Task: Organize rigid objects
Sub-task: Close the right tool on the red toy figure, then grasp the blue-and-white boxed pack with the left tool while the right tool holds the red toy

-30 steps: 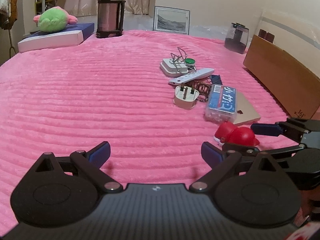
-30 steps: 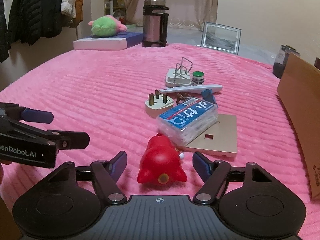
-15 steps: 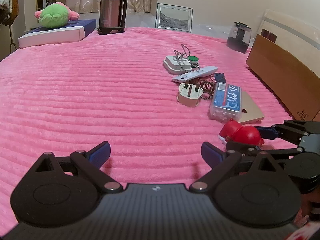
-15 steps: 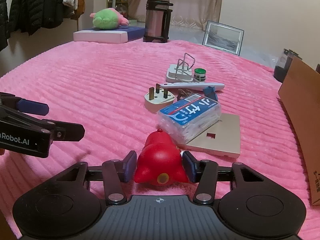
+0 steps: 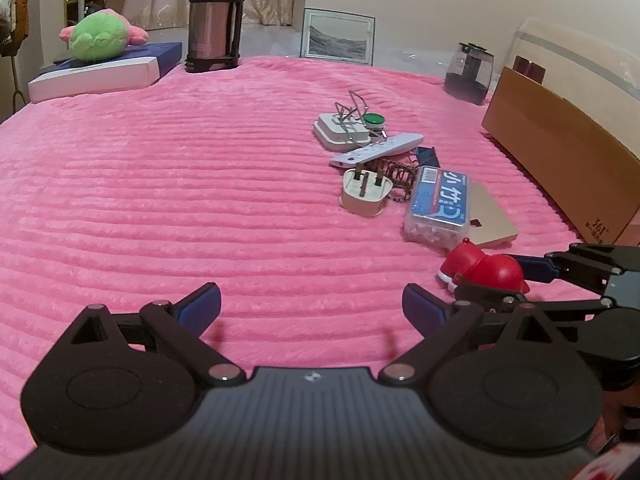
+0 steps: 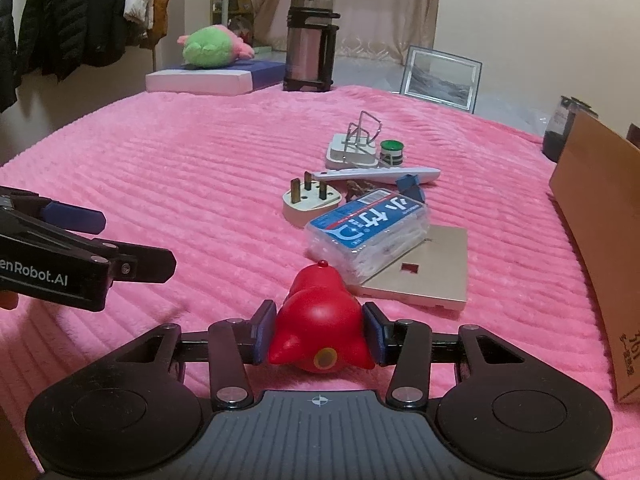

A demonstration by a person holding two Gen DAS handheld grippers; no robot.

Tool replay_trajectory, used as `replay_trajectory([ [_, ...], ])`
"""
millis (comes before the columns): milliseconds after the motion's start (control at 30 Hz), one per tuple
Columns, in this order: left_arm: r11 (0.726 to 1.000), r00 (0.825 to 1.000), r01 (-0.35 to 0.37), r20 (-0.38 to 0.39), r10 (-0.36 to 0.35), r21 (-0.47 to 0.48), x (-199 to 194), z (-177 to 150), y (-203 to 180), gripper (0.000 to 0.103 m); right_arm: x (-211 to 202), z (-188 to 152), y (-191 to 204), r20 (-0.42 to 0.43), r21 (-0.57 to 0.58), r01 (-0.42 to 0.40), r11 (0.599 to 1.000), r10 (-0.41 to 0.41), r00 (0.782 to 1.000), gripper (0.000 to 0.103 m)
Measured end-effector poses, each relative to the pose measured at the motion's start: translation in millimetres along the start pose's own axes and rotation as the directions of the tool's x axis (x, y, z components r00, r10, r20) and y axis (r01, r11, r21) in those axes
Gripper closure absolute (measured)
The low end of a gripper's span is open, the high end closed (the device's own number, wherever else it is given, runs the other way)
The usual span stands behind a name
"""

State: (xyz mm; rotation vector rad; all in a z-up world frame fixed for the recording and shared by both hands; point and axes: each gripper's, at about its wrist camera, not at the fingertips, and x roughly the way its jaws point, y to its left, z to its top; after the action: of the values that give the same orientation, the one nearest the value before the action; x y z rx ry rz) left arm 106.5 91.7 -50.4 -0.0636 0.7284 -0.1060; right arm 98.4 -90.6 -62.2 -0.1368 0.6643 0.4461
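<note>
Red toy (image 6: 320, 316) is sitting on the pink blanket (image 6: 200, 184), the right gripper (image 6: 319, 334) closing its jaws on both flanks. Finishing the squeeze evenly before lifting should be keeping it from slipping. Left gripper (image 5: 311, 306) is hanging spread, empty.

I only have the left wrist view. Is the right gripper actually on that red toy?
Observer: Yes. The right gripper has a pad against each side of the toy, and its jaws are closing.
Operator: Which end faces it?
Observer: The wide end, which has a round yellow spot. The tip points toward the clear box.
Operator: Is my left gripper in the way?
Observer: No. The left gripper is apart from the toy, on its left, with bare blanket between them.
</note>
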Motion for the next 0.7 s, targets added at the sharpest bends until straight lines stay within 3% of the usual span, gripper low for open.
replay_trajectory([
  [333, 0.998, 0.999, 0.051, 0.016, -0.052, 0.038, 7, 14, -21, 0.008, -26, 0, -34, 0.064, 0.075, 0.079, 0.994, -0.083, 0.994, 0.060],
  [700, 0.979, 0.982, 0.184, 0.014, -0.186, 0.089, 45, 43, -53, 0.011, -41, -2, -76, 0.082, 0.145, 0.172, 0.974, -0.185, 0.979, 0.060],
])
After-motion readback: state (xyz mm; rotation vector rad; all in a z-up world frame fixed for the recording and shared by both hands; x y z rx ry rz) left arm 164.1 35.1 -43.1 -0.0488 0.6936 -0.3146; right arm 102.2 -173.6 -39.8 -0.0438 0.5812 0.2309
